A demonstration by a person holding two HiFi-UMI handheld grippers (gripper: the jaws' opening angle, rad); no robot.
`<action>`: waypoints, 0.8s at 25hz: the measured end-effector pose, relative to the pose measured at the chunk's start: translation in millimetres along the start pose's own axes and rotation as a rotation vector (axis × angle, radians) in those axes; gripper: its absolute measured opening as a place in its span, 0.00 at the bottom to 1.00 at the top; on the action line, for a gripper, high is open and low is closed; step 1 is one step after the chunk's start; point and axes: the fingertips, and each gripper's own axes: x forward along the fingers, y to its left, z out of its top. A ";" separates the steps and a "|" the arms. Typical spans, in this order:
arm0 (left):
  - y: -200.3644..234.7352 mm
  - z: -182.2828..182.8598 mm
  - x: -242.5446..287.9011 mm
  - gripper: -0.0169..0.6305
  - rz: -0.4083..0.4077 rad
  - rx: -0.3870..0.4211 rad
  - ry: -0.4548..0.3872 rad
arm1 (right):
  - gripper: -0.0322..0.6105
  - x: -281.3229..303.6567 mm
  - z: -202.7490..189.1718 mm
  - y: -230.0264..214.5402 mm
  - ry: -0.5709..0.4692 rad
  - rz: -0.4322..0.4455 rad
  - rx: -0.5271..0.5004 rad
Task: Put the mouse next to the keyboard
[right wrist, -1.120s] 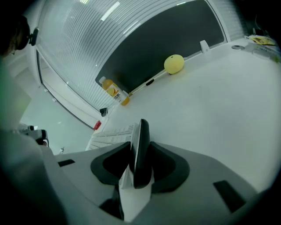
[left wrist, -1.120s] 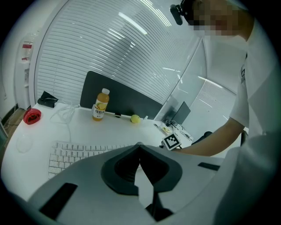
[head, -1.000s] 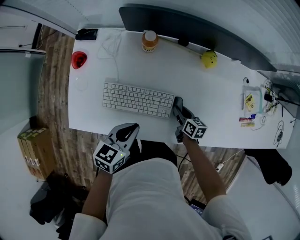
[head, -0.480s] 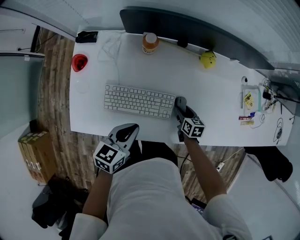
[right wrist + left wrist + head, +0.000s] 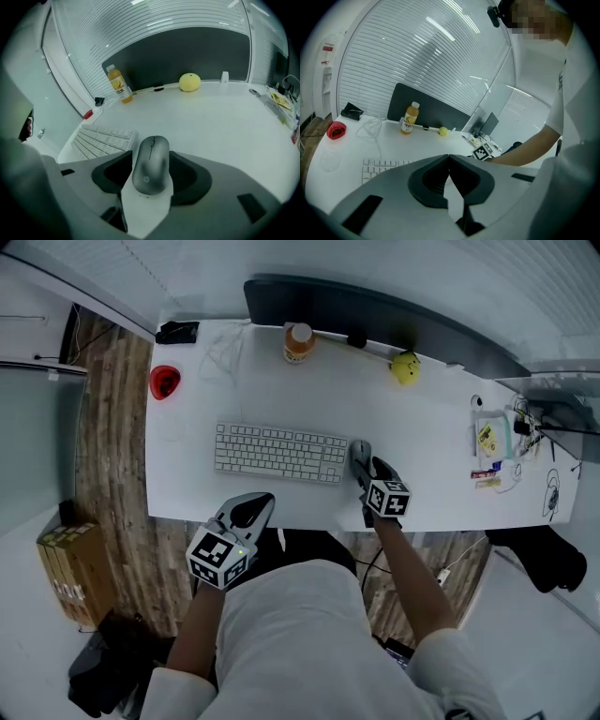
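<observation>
A grey mouse lies on the white desk, close to the right end of the white keyboard. My right gripper reaches over the front edge and straddles the mouse. In the right gripper view the mouse rests flat on the desk between the opening jaws, with the keyboard just to its left. My left gripper hangs in front of the desk edge, below the keyboard. Its jaws meet at the tips with nothing between them.
Along the back stand an orange bottle, a yellow ball and a dark panel. A red object and a black item lie far left. Small clutter sits far right. A cardboard box stands on the floor.
The right gripper's jaws have spread apart around the mouse, and more of the mouse shows. The mouse stays beside the keyboard. The left gripper has barely moved.
</observation>
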 end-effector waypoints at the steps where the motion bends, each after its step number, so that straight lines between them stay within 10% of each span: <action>1: 1.1 0.8 -2.7 0.05 -0.004 0.003 -0.002 | 0.43 -3.3 2.4 1.4 -0.005 -0.006 -0.007; 20: 18.1 15.5 -44.4 0.05 -0.114 0.131 -0.030 | 0.30 -99.2 49.8 63.0 -0.218 -0.073 -0.063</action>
